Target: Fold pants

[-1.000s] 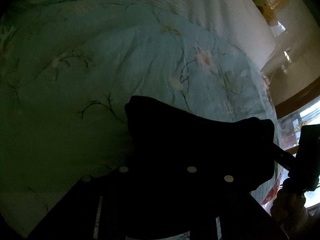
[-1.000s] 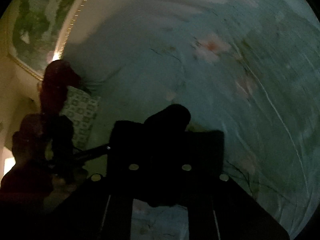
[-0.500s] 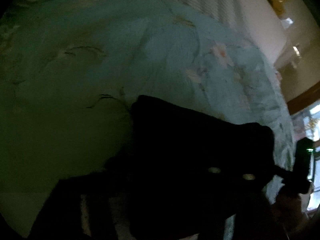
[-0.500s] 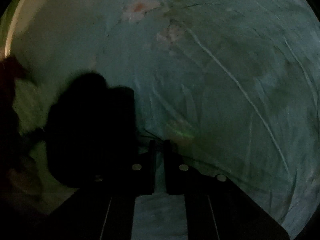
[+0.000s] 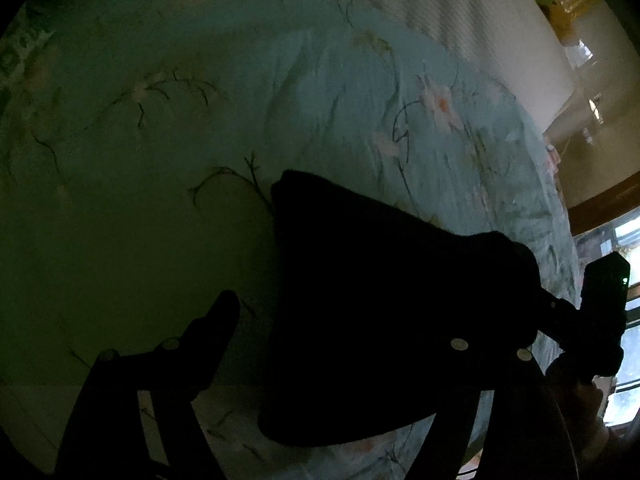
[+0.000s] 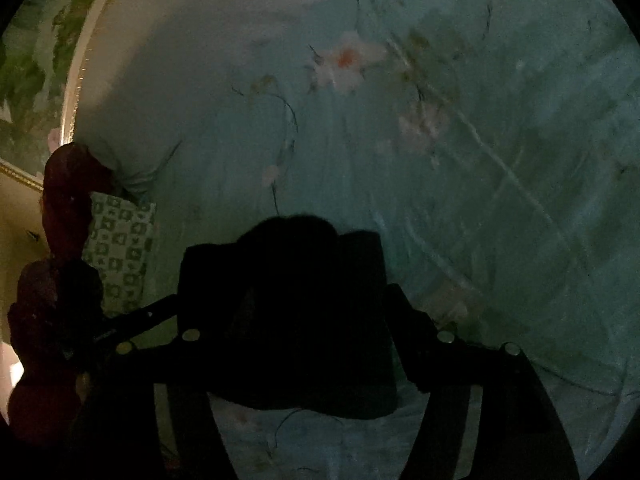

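The black pants (image 5: 380, 308) lie as a folded bundle on the pale blue floral bedspread (image 5: 320, 100). In the left wrist view my left gripper (image 5: 348, 320) is open; its left finger (image 5: 212, 332) rests on the bedspread beside the pants and the right finger is lost against the dark cloth. The right gripper (image 5: 600, 320) shows at the bundle's right edge. In the right wrist view the pants (image 6: 296, 312) lie between the spread fingers of my right gripper (image 6: 300, 308), which is open. The left gripper (image 6: 132, 336) shows at the left.
A green and white patterned pillow (image 6: 120, 248) lies at the left of the bed. A white ribbed headboard (image 5: 460, 12) and a gold-framed picture (image 6: 36, 60) stand behind it. A window (image 5: 616, 300) is at the right. The room is dim.
Both grippers have opened; half a second ago the right one was shut to the right of the pants. The right gripper has swung back over the bundle. The pants lie released on the bedspread.
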`<act>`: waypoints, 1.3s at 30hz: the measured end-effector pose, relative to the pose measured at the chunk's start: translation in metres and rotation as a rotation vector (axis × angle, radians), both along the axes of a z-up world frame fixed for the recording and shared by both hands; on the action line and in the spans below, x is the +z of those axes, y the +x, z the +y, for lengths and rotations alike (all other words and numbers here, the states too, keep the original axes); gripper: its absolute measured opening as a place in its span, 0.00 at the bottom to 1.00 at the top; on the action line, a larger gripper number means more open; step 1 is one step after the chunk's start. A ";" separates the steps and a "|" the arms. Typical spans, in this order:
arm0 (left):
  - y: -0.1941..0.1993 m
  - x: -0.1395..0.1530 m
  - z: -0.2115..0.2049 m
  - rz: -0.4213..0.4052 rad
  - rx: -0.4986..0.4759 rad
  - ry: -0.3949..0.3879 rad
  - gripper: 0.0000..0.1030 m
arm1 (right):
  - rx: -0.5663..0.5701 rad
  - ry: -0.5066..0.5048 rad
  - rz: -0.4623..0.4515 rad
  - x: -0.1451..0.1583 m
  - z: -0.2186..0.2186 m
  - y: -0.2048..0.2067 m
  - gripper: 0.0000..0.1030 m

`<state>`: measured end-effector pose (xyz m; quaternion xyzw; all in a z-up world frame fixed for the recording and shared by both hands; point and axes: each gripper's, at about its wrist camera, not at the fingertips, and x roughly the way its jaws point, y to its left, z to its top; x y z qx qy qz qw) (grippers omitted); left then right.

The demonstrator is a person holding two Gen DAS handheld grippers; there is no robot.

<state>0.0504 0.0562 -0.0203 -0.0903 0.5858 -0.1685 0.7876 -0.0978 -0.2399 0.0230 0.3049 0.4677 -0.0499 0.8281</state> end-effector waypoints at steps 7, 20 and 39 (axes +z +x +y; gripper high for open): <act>-0.003 -0.001 0.003 -0.003 0.001 -0.008 0.77 | -0.007 -0.044 -0.135 0.034 -0.001 -0.015 0.79; 0.003 -0.043 0.000 0.063 -0.007 -0.040 0.82 | 0.031 0.089 0.067 -0.042 -0.012 -0.003 0.58; -0.008 0.012 0.017 -0.075 0.020 -0.132 0.22 | 0.170 0.082 -0.081 0.004 0.016 0.027 0.35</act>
